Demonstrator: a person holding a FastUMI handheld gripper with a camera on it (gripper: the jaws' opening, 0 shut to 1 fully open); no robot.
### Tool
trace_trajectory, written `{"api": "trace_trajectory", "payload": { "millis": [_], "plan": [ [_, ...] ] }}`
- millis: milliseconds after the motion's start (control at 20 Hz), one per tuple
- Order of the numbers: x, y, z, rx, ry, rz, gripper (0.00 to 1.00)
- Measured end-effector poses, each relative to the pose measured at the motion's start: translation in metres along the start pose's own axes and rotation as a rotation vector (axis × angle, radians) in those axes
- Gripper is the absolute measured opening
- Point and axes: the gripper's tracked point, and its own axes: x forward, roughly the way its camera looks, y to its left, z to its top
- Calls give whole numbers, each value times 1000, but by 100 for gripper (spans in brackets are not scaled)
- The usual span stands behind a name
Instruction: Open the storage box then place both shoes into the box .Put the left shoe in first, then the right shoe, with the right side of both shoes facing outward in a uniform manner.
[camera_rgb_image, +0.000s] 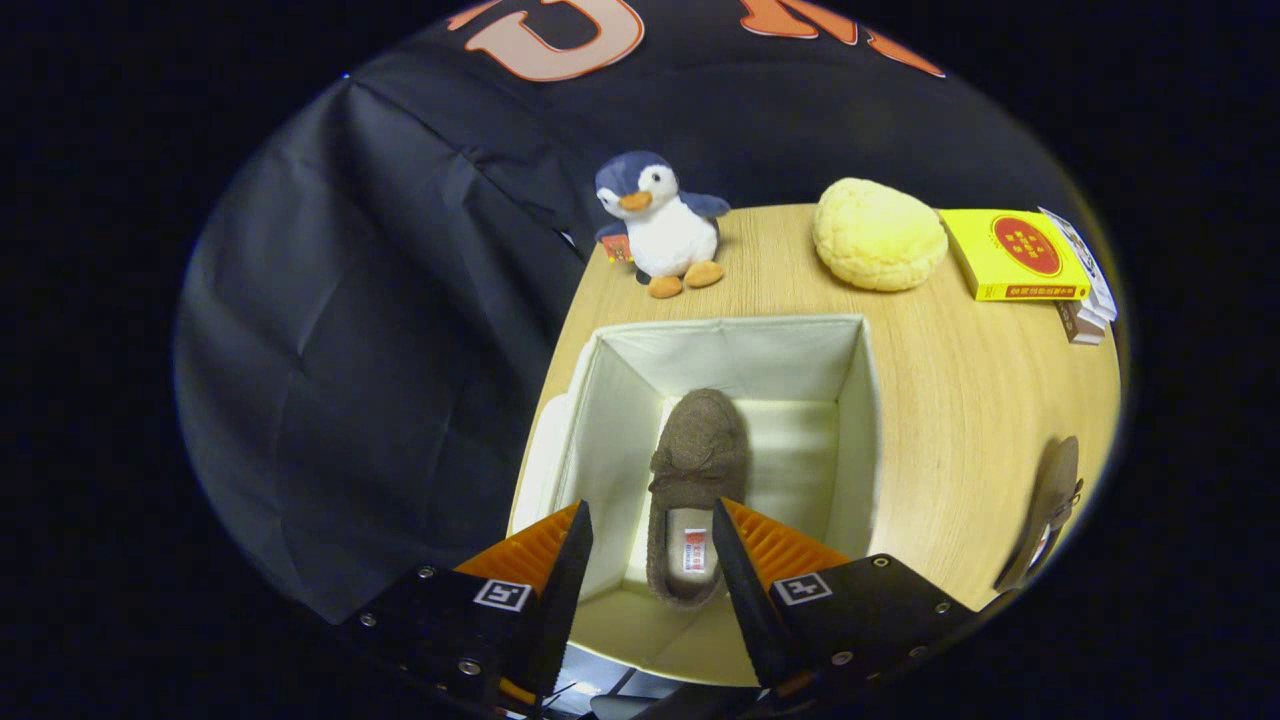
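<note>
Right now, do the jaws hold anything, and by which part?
Nothing is held. The gripper is open above the storage box, and the brown shoe lies on the box floor between the jaws, untouched by either.

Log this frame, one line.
gripper: open, above box | brown fabric slipper: inside open white fabric storage box | second slipper: on table

A light wooden table (960, 400) with a rounded edge stands against the booth's black cloth wall (380, 330), which hangs in soft folds to the left and behind. Light falls evenly from above, casting soft shadows on the tabletop and leaving the cloth dim.
</note>
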Motion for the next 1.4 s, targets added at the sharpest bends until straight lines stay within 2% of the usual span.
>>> {"api": "trace_trajectory", "payload": {
  "millis": [200, 550, 950, 1400],
  "plan": [
    [-51, -32, 11, -45, -73, -2, 82],
    [-120, -121, 10, -98, -160, -81, 95],
    [-165, -228, -17, -61, -163, -191, 96],
    [-175, -336, -71, -11, -103, -310, 96]
  ]
}}
